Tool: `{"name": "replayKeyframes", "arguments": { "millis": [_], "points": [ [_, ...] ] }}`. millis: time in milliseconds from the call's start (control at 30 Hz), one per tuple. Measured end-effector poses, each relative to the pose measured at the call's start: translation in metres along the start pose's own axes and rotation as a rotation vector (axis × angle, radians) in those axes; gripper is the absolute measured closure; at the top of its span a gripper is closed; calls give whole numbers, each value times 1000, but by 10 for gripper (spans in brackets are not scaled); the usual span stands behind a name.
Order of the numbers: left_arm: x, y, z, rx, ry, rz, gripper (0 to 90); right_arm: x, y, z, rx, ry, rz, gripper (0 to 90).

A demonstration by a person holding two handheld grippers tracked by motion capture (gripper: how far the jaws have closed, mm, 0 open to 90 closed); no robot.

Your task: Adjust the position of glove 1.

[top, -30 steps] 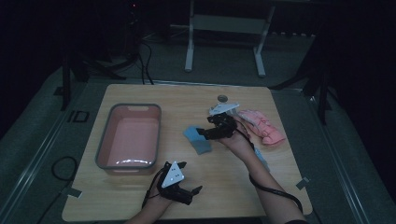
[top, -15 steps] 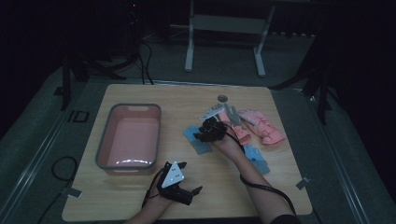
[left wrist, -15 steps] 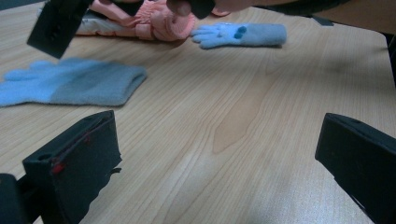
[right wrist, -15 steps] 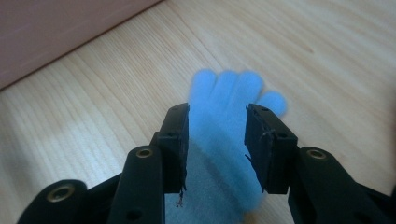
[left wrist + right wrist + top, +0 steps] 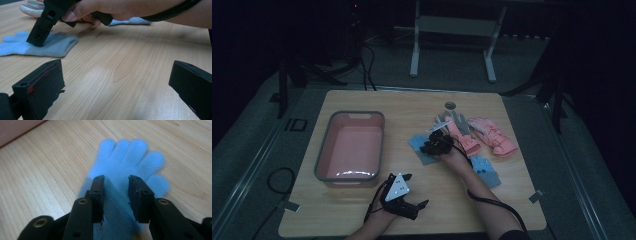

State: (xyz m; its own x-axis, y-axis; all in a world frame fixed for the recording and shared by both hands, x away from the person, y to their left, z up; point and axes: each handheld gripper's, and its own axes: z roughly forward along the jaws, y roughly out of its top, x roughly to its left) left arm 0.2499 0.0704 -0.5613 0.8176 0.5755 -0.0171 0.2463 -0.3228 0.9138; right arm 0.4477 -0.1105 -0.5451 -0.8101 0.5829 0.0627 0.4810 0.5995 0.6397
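The right hand-held gripper [image 5: 115, 195] stands with its jaws parted a little over the palm of one blue glove [image 5: 130, 157], pressing down on it, where a second ago it was over the pink gloves [image 5: 484, 135]. The left hand-held gripper [image 5: 404, 192] rests wide open near the table's [image 5: 412, 102] front edge. Two blue gloves, two pink ones, one white glove [image 5: 452, 120] and one pink bin [image 5: 349, 147] lie there; the glove's fingers point away from the right hand-held gripper, toward the bin.

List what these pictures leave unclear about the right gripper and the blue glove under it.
- Right gripper over the blue glove: whether its jaws pinch any fabric; the right gripper view shows a gap, tips against the fabric.
- Glove's cuff: cut off by the bottom edge there, behind the jaws.
- High view: the person's hand covers the gripper; too dark and small.
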Motion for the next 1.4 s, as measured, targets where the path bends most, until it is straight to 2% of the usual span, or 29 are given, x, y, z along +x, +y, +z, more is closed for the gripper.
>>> {"name": "replayKeyframes", "arguments": {
  "millis": [167, 233, 333, 400, 433, 533, 600, 767, 833, 933, 967, 1067, 1133, 1200, 1233, 1333, 1400],
  "points": [
    [0, 0, 0, 2, 1, -2, 0, 3, -1, 1, -11, -30, 6, 809],
    [0, 0, 0, 3, -1, -3, 0, 7, -1, 1, -12, -53, 10, 836],
    [1, 0, 0, 1, -2, -7, 0, 10, 1, -3, -13, -77, 52, 856],
    [1, 0, 0, 1, -2, -9, 0, 13, 2, -6, -18, -82, 57, 856],
    [1, 0, 0, 0, -2, -8, 0, 18, 4, -20, -46, -88, 80, 858],
    [1, 0, 0, 1, 0, -3, 0, 29, 4, -45, -94, -99, 105, 859],
    [1, 0, 0, 2, 1, -3, 0, 38, 3, -63, -119, -115, 107, 859],
    [0, 0, 0, 0, 4, -5, 0, 54, -5, -100, -143, -155, 108, 859],
    [1, 0, 0, 1, 4, -7, 0, 56, -11, -112, -148, -157, 126, 859],
    [1, 0, 0, 3, 4, -12, 0, 60, -22, -125, -151, -185, 157, 859],
    [1, 0, 0, 3, 4, -13, 0, 62, -28, -130, -161, -196, 183, 858],
    [1, 0, 0, 3, 5, -10, 0, 68, -42, -136, -158, -223, 216, 858],
    [1, 0, 1, 3, 6, -9, 0, 74, -55, -138, -148, -225, 239, 858],
    [1, 0, 1, 3, 6, -8, 0, 76, -59, -139, -152, -233, 248, 858],
    [1, 0, 1, 3, 6, -8, 0, 80, -68, -138, -144, -229, 274, 857],
    [1, 0, 1, 4, 6, -8, 0, 84, -79, -134, -127, -244, 285, 856],
    [1, 0, 0, 4, 5, -8, 0, 86, -87, -128, -110, -237, 293, 855]
  ]
}}
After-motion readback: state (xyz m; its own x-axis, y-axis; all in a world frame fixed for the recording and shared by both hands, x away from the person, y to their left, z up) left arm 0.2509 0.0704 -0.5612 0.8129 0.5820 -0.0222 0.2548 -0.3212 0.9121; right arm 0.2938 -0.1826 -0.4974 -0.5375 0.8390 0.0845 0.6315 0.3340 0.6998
